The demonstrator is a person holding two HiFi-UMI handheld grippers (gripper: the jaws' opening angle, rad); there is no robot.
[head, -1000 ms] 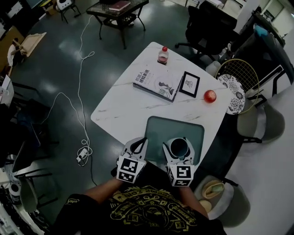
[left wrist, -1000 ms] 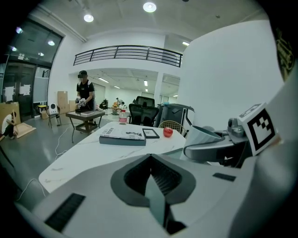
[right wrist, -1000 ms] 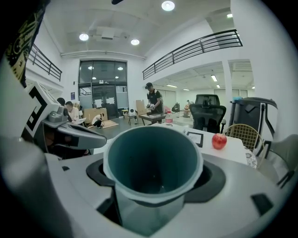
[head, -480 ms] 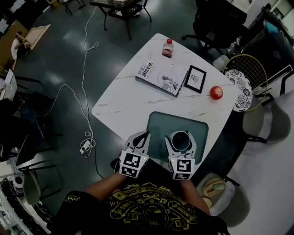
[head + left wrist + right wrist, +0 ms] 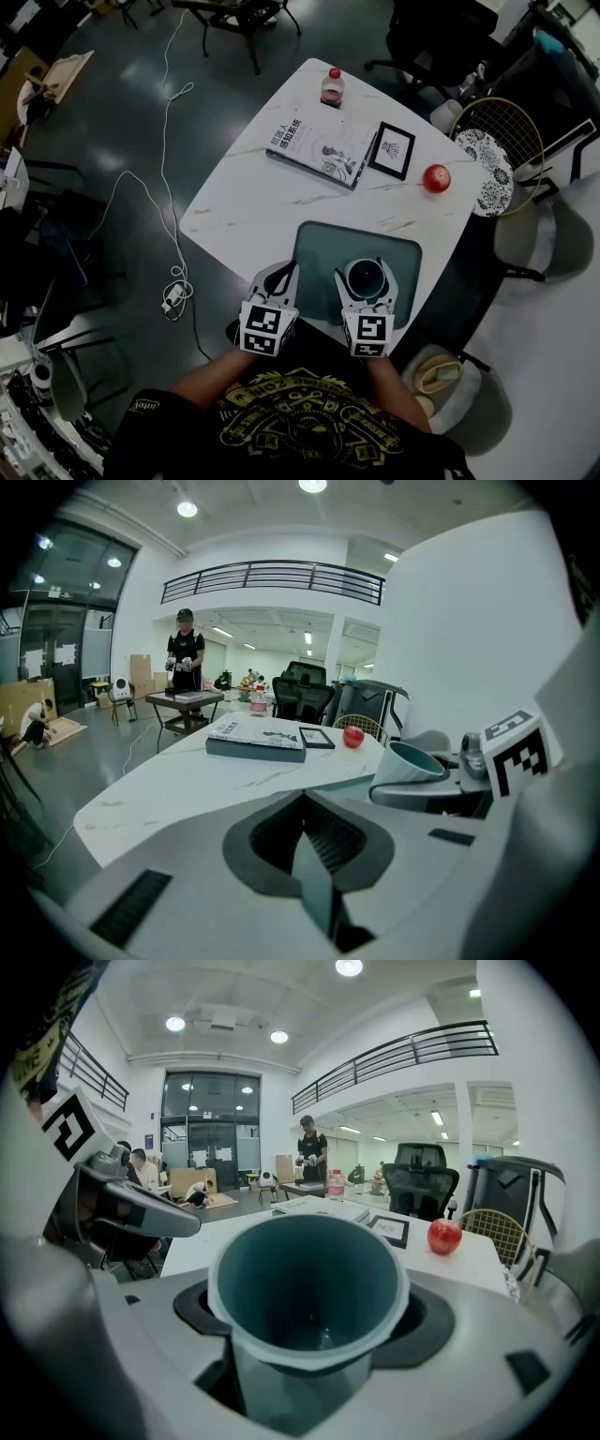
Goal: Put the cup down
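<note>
Holding steady over the last second: my right gripper (image 5: 365, 273) stays clenched on the single teal cup (image 5: 365, 278), lower centre of frame, above the one green mat (image 5: 319, 246). Little has shifted, so the put-down looks unfinished; whether the base touches the mat I cannot quite tell. My left gripper (image 5: 279, 273), jaws together, holds nothing. Upper table (image 5: 234, 225): one book (image 5: 314, 150), one picture frame (image 5: 392, 150), one apple (image 5: 436, 177), one bottle (image 5: 331, 87).

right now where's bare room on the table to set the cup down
The teal mat below the cup is bare. So is the white tabletop between mat and book. Crowded farther out: book, frame, apple, bottle.
</note>
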